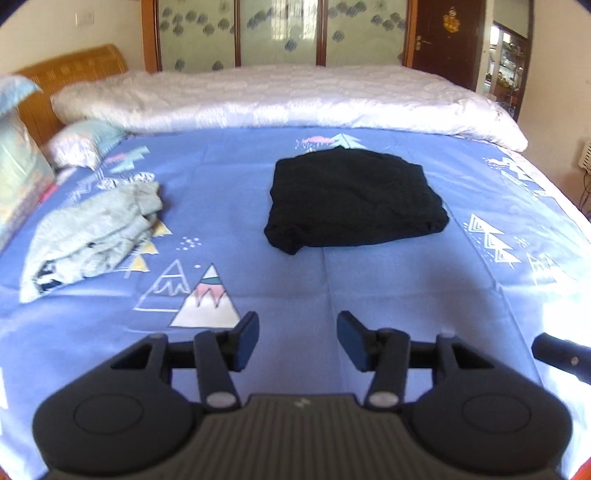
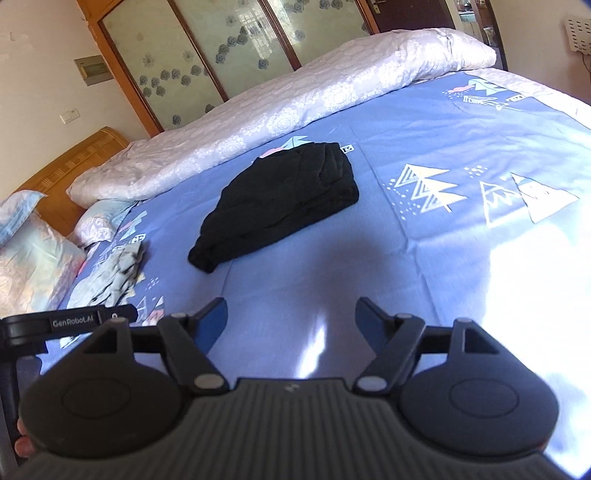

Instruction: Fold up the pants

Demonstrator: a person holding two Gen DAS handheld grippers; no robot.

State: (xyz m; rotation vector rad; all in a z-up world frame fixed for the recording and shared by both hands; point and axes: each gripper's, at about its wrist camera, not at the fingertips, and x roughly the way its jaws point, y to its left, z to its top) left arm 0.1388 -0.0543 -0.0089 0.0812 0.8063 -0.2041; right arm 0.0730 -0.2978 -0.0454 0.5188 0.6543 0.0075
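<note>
Black pants (image 1: 352, 201) lie folded into a compact rectangle on the blue patterned bedsheet (image 1: 240, 192), near the middle of the bed. The right wrist view shows the same black pants (image 2: 280, 201) with stacked layers at their far end. My left gripper (image 1: 297, 341) hovers over bare sheet well in front of the pants, jaws apart with nothing between them. My right gripper (image 2: 291, 323) also stands open and empty over the sheet, short of the pants. Neither gripper touches the fabric.
A crumpled light green garment (image 1: 92, 236) lies left of the pants. A rolled white quilt (image 1: 277, 99) runs along the far side. Pillows (image 2: 33, 251) and a wooden headboard (image 1: 70, 77) are at the left. A wardrobe (image 1: 280, 29) stands behind the bed.
</note>
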